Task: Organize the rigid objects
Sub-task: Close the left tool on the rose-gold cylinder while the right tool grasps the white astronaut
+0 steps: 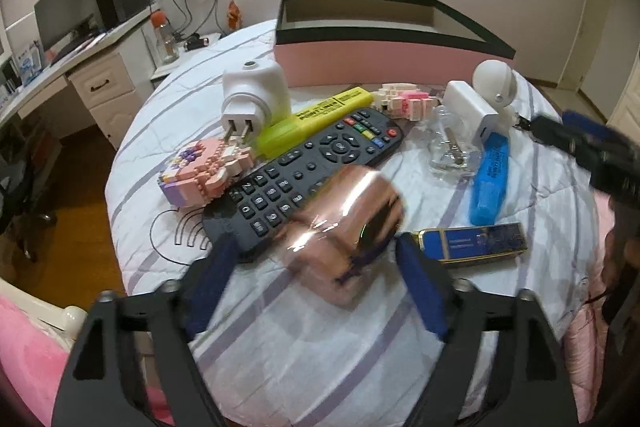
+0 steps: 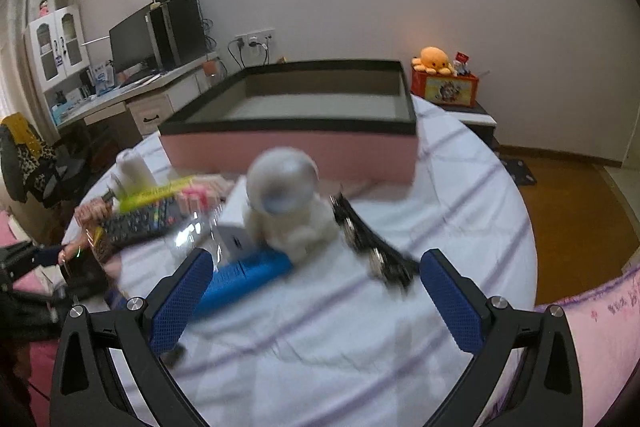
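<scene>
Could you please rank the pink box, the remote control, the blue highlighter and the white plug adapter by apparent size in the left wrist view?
1. pink box
2. remote control
3. blue highlighter and white plug adapter: look alike, so unranked.

The copper-pink cylinder (image 1: 344,227) looks like glossy, mirror-smooth metal. At its ten o'clock, the black remote (image 1: 304,171) is matt plastic with rubbery keys. The striped bedsheet (image 1: 320,339) is soft cloth. At twelve o'clock, the pink box (image 1: 384,61) appears matt cardboard.
</scene>
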Demonstrator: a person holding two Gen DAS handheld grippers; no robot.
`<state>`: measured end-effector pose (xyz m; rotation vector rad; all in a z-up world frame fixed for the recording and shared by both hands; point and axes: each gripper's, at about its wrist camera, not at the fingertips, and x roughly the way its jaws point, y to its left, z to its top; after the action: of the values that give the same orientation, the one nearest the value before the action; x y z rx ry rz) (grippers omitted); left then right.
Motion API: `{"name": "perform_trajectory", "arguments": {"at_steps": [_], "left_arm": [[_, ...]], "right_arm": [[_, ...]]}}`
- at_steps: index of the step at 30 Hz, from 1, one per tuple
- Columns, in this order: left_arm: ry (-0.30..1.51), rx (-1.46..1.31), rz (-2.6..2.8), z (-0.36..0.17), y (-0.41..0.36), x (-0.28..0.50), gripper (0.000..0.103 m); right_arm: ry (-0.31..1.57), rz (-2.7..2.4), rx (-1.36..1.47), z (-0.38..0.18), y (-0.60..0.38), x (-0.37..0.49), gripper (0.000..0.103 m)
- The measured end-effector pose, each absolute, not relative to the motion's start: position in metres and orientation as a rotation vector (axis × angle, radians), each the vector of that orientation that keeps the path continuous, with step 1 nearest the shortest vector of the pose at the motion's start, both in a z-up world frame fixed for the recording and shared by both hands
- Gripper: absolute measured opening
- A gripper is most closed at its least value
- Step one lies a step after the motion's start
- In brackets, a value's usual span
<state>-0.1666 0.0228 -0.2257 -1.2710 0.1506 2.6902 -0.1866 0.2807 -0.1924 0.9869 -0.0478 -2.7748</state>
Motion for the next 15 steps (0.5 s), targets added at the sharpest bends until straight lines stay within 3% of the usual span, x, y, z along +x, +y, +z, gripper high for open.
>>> {"name": "perform_trajectory", "arguments": {"at_steps": [2, 6, 10, 12, 15], "left_arm": [[0.142, -1.276, 2.7, -0.23, 0.019, -0.168, 0.094], [0.042, -1.311, 2.676, -0.241, 0.008, -0.172, 0.097], [0.028, -1.284, 2.666, -0.238, 0.007, -0.17, 0.095], [0.016, -1.265, 2.655, -0.236, 0.004, -0.168, 0.091], [0.075, -1.245, 2.658, -0.232, 0.006, -0.162, 0.082]], "right_arm": [[-0.045, -2.775, 0.964, -0.187, 0.277, -0.194, 0.103], [-0.064, -2.73, 0.989, -0.189, 0.268, -0.215, 0.1], [-0.066, -2.667, 1.045, -0.199, 0.261, -0.231, 0.077], [-0.103, -2.629, 1.051, -0.202, 0.264, -0.235, 0.072], [-0.134, -2.615, 1.035, -0.201, 0.271, -0.235, 0.048]]}}
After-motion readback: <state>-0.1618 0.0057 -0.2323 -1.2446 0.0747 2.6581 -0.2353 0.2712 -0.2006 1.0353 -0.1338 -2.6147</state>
